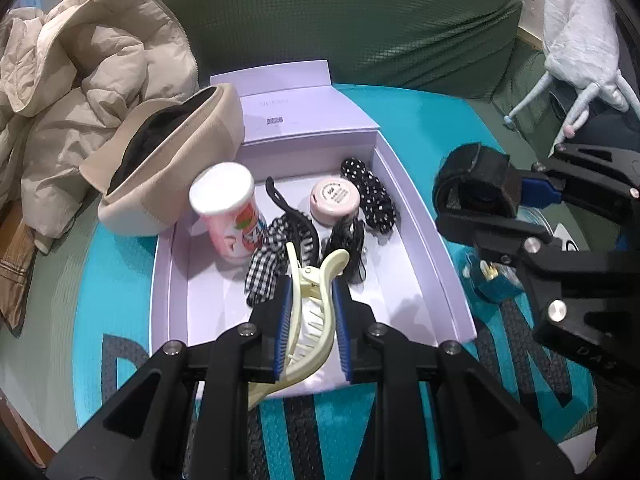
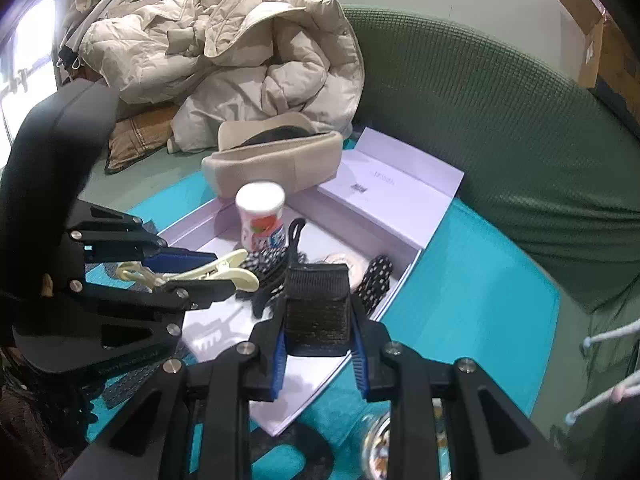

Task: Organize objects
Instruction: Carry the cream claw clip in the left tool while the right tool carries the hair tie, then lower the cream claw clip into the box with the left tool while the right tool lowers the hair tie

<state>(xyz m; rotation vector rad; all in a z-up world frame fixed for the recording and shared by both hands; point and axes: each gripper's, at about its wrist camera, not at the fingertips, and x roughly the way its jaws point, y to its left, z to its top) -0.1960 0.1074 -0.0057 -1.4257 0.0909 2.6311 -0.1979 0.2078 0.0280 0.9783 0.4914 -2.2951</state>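
Left gripper [image 1: 310, 316] — fingers pinching a cream hair claw [image 1: 308, 320], its long axis running along the fingers, tip toward the far end. It hangs over the near end of the lavender box [image 1: 424, 236], so likely only a lowering is needed.

Right gripper [image 2: 318, 336] — fingers pinching a black woven pouch [image 2: 318, 304], over the box's near right rim.

Box already holds a pink tube [image 1: 234, 220], a round pink jar [image 1: 334, 202], a gingham scrunchie [image 1: 264, 272].
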